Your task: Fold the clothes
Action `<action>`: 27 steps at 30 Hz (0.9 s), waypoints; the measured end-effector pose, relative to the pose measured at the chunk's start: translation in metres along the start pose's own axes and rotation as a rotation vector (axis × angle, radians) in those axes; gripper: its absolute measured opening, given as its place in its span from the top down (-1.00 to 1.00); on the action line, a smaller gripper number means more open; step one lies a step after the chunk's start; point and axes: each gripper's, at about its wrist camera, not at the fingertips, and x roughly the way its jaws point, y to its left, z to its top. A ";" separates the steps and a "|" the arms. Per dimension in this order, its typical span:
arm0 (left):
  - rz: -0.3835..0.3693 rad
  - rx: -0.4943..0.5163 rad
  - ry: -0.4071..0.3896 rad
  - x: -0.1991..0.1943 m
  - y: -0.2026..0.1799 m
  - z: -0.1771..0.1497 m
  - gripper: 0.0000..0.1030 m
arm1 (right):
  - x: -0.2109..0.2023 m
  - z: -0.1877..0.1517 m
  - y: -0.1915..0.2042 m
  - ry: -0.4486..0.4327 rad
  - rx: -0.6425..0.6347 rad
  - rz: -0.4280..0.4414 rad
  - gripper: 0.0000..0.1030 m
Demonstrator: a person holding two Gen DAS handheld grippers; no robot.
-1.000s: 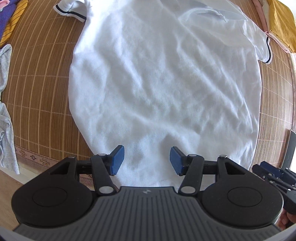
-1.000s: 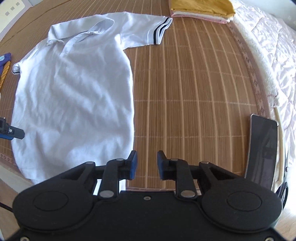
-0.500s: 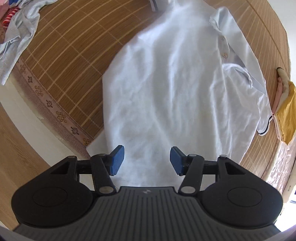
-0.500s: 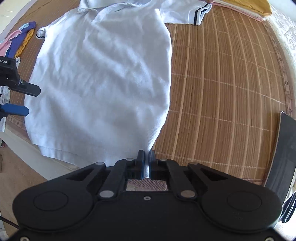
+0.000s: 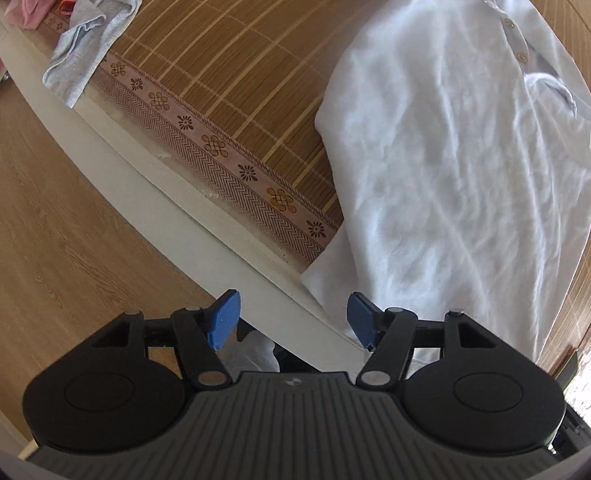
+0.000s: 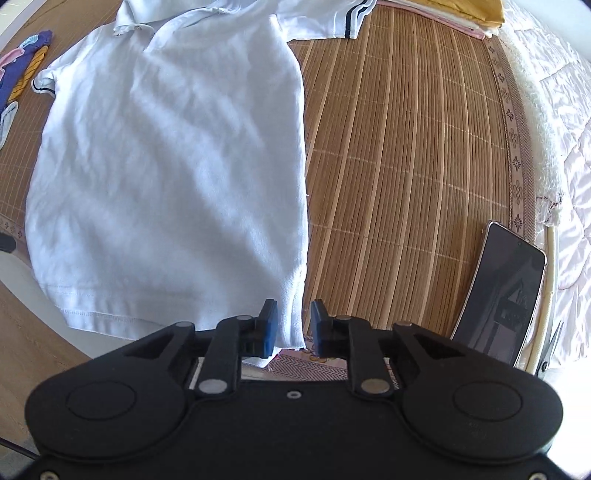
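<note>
A white polo shirt (image 6: 173, 155) with dark-striped sleeve cuffs lies flat on a bamboo mat (image 6: 399, 155), collar far, hem hanging over the near edge. My right gripper (image 6: 293, 326) is open, its blue pads either side of the shirt's near right hem corner, not gripping it. In the left wrist view the shirt (image 5: 461, 166) fills the right side. My left gripper (image 5: 293, 319) is open wide and empty, above the bed's white edge, beside the shirt's near left hem corner (image 5: 321, 280).
A dark phone (image 6: 502, 291) lies at the mat's right edge beside a white quilt (image 6: 565, 147). Folded yellow and pink clothes (image 6: 461, 14) sit at the far right. A grey garment (image 5: 88, 44) and coloured clothes (image 6: 22, 74) lie left. Wooden floor (image 5: 74, 240) is below.
The right gripper was shut at the right hem corner half a second ago and has opened. The left gripper swung left, off the shirt's middle, toward the bed edge and left hem corner.
</note>
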 end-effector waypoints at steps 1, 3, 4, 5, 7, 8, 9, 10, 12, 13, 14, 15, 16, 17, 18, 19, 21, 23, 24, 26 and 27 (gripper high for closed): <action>0.029 0.063 -0.036 0.001 -0.006 -0.006 -0.34 | 0.001 0.000 0.003 0.004 -0.007 0.004 0.56; 0.083 0.195 -0.105 0.004 -0.019 -0.018 -0.34 | 0.002 0.000 0.010 0.008 -0.028 0.007 0.55; 0.100 0.251 -0.127 0.005 -0.023 -0.022 -0.34 | 0.002 -0.001 0.013 0.010 -0.035 0.009 0.55; 0.102 0.297 -0.147 0.006 -0.027 -0.026 -0.33 | 0.002 -0.001 0.015 0.012 -0.041 0.012 0.54; 0.086 0.358 -0.178 0.008 -0.030 -0.031 -0.19 | 0.003 -0.003 0.022 0.022 -0.058 0.015 0.52; 0.075 0.380 -0.185 0.010 -0.031 -0.033 -0.05 | 0.004 -0.003 0.025 0.025 -0.064 0.015 0.51; 0.063 0.394 -0.189 0.013 -0.031 -0.034 -0.01 | 0.004 -0.003 0.028 0.027 -0.070 0.014 0.47; 0.048 0.401 -0.191 0.015 -0.030 -0.034 0.02 | 0.004 -0.003 0.031 0.030 -0.074 0.015 0.43; 0.007 0.407 -0.192 0.019 -0.028 -0.033 0.04 | 0.004 -0.001 0.036 0.033 -0.075 0.018 0.39; -0.008 0.404 -0.196 0.019 -0.027 -0.033 0.04 | 0.003 0.000 0.038 0.033 -0.073 0.018 0.39; -0.019 0.398 -0.202 0.019 -0.025 -0.032 0.04 | 0.003 0.002 0.039 0.032 -0.069 0.020 0.38; -0.029 0.392 -0.207 0.019 -0.024 -0.032 0.04 | 0.002 0.003 0.041 0.032 -0.065 0.022 0.38; -0.040 0.389 -0.209 0.020 -0.023 -0.032 0.03 | 0.002 0.004 0.042 0.032 -0.060 0.023 0.38; -0.049 0.385 -0.208 0.021 -0.022 -0.032 0.03 | 0.002 0.005 0.043 0.031 -0.054 0.027 0.37; -0.056 0.384 -0.206 0.021 -0.022 -0.032 0.03 | 0.002 0.006 0.044 0.031 -0.046 0.032 0.33; -0.061 0.386 -0.204 0.022 -0.021 -0.032 0.03 | 0.002 0.007 0.045 0.030 -0.037 0.033 0.31; -0.054 0.400 -0.204 0.023 -0.022 -0.034 0.03 | 0.003 0.008 0.047 0.031 -0.022 0.033 0.29; -0.038 0.421 -0.206 0.021 -0.024 -0.036 0.35 | 0.004 0.010 0.048 0.033 -0.001 0.039 0.27; -0.024 0.434 -0.203 0.020 -0.026 -0.036 0.76 | 0.004 0.010 0.049 0.033 0.009 0.043 0.26; -0.007 0.451 -0.207 0.012 -0.027 -0.037 0.77 | 0.004 0.011 0.051 0.034 0.038 0.051 0.24; -0.014 0.455 -0.218 0.006 -0.025 -0.037 0.78 | 0.004 0.012 0.052 0.035 0.051 0.053 0.21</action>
